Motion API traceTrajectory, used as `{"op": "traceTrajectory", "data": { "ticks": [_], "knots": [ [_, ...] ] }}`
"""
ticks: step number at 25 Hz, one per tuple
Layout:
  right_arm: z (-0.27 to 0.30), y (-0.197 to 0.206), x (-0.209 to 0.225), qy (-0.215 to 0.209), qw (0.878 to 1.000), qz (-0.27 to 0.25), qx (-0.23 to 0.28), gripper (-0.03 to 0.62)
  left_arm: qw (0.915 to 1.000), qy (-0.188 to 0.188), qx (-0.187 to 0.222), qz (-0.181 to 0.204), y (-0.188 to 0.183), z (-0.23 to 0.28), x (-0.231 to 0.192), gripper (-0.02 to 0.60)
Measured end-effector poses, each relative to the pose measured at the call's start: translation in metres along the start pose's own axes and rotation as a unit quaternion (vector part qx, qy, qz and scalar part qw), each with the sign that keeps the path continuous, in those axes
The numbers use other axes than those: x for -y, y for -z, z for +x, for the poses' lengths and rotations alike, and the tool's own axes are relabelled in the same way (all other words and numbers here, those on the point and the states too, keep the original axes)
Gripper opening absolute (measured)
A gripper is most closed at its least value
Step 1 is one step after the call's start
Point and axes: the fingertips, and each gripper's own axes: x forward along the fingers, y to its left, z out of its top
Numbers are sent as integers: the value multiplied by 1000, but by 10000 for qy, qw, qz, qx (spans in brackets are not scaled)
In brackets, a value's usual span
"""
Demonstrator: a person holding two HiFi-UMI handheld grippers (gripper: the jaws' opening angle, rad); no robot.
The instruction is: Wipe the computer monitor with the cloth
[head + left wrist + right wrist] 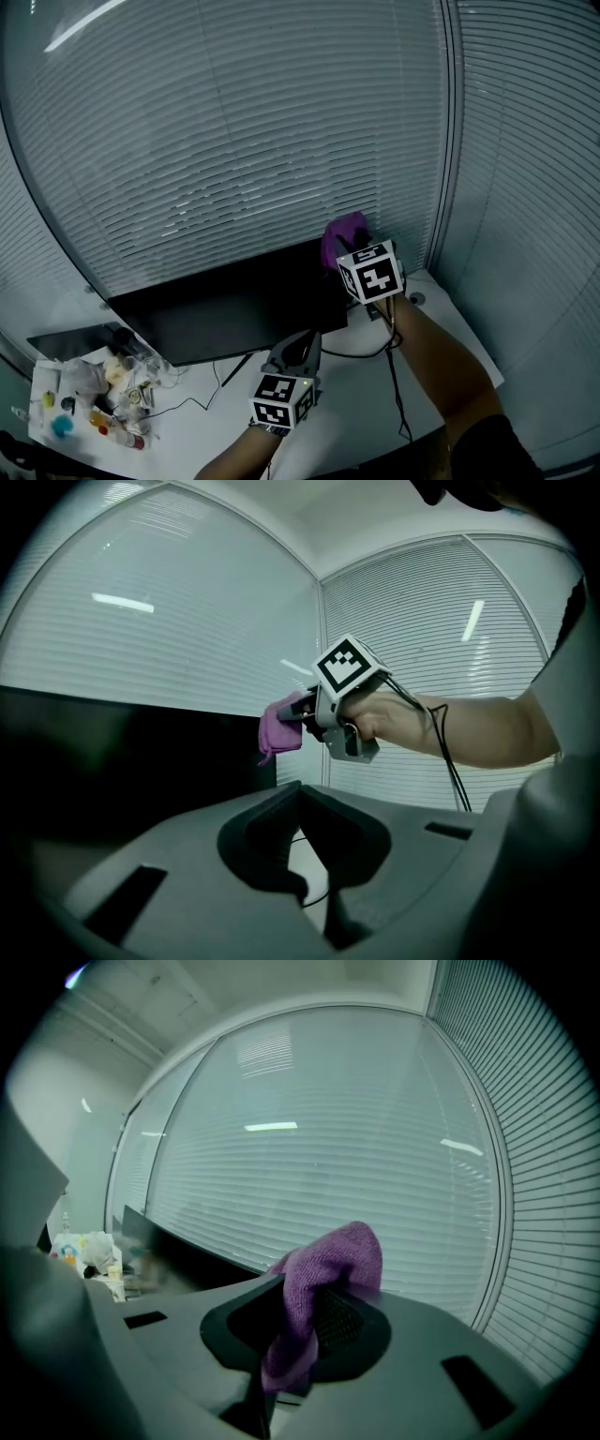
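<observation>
The black computer monitor [234,309] stands on a white desk, facing me. It also fills the left of the left gripper view as a dark monitor [122,761]. A purple cloth [343,234] is bunched at the monitor's upper right corner. My right gripper [352,247] is shut on the cloth [323,1274], which drapes over its jaws. From the side, the right gripper [305,712] holds the cloth [279,729] against the screen's right edge. My left gripper [302,345] hovers low in front of the monitor's base. Its jaws stand together with nothing between them [300,789].
Window blinds [281,141] close off the space behind and to the right. A heap of small bottles and clutter [98,394] sits at the desk's left end beside a dark flat device [75,339]. Black cables [394,375] trail across the white desk [356,403].
</observation>
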Motion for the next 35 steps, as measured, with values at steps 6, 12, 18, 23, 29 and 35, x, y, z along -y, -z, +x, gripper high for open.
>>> {"op": "traceTrajectory", "data": {
  "ticks": [6,12,18,23,29,35],
  "knots": [
    [8,24,14,-75,10000,11,-65,80,10000,31,-92,-20,15,21,15,6],
    [7,37,12,-175,9997,191,-11,80,9997,-78,-217,-48,26,20,16,6],
    [10,62,5,-246,9991,324,-102,80,9993,-135,-321,-147,43,17,15,6],
    [16,111,-5,-298,9971,543,-437,80,9985,-184,-452,-234,66,10,13,6],
    [22,177,-25,-332,9921,696,-988,80,9973,-289,-619,-262,90,-5,10,6],
    [18,243,-44,-395,9834,985,-1469,80,9952,-390,-825,-352,121,-23,13,6]
  ]
}}
